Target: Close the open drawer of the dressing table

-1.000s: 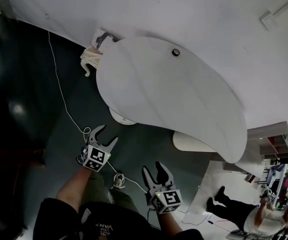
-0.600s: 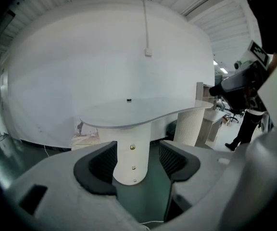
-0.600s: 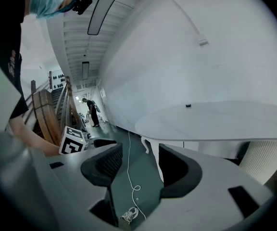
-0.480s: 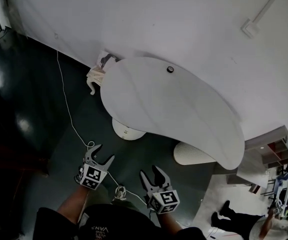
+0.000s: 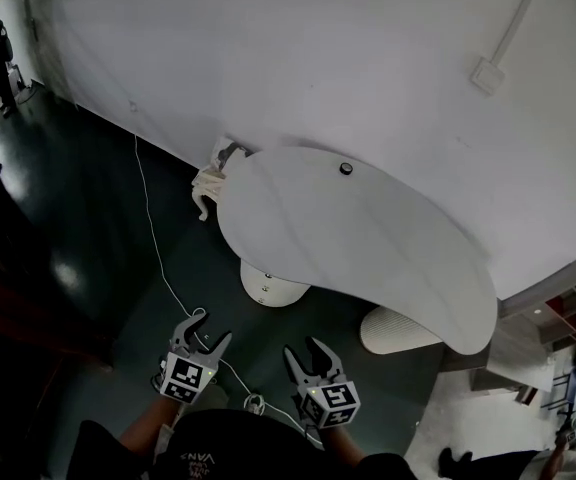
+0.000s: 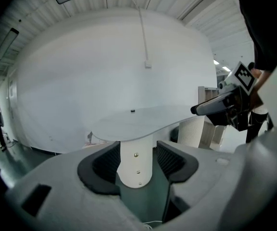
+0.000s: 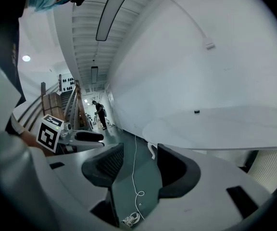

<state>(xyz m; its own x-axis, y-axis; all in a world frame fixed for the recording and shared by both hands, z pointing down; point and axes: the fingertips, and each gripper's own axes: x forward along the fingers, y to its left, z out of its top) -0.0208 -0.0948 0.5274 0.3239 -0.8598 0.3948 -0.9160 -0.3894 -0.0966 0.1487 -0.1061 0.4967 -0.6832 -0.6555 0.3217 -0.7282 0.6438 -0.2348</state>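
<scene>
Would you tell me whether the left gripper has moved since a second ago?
Yes. In the head view the left gripper has drawn back from the table's pedestal base, toward the person; its empty jaws have just been closing slightly.

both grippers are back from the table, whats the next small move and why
Probably bring both forward toward the dressing table. The left gripper and right gripper hang short of it, jaws open though just closing slightly, nothing between them. The ribbed white piece under its top may be the drawer; I can't tell.
</scene>
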